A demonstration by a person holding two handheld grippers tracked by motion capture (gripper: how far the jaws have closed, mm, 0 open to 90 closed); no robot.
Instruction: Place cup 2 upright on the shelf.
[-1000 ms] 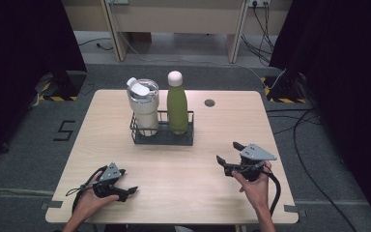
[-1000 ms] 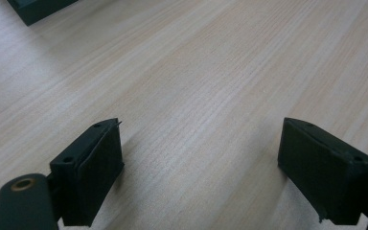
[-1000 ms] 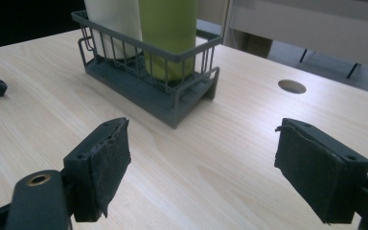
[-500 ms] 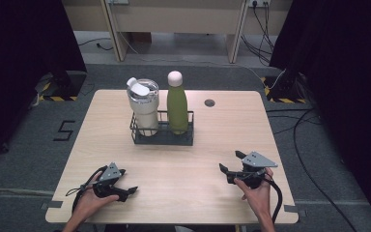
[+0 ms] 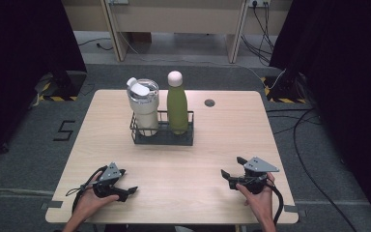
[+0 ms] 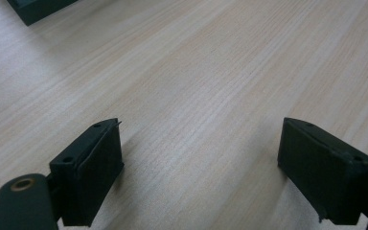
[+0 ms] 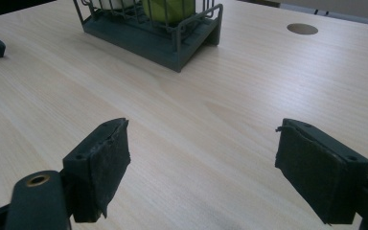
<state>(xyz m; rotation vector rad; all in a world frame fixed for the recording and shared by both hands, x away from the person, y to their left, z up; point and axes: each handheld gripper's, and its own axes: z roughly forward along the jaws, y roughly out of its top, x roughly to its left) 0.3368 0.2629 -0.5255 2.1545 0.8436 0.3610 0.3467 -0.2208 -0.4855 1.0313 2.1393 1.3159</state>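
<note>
Green bottle [image 5: 177,102] and tumbler [image 5: 144,107] are standing tight together in the rack [image 5: 163,137]; you are holding both grippers [image 5: 121,192] [image 5: 231,175] open, empty. Reaching carelessly risks toppling either.

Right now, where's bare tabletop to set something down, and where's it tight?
Free: the wide strip of table between the rack and the near edge, bordered by the left claw and right claw. Also free: left of the rack, and right of it past the round hole. Crowded: the rack, holding the tumbler and green bottle.
</note>
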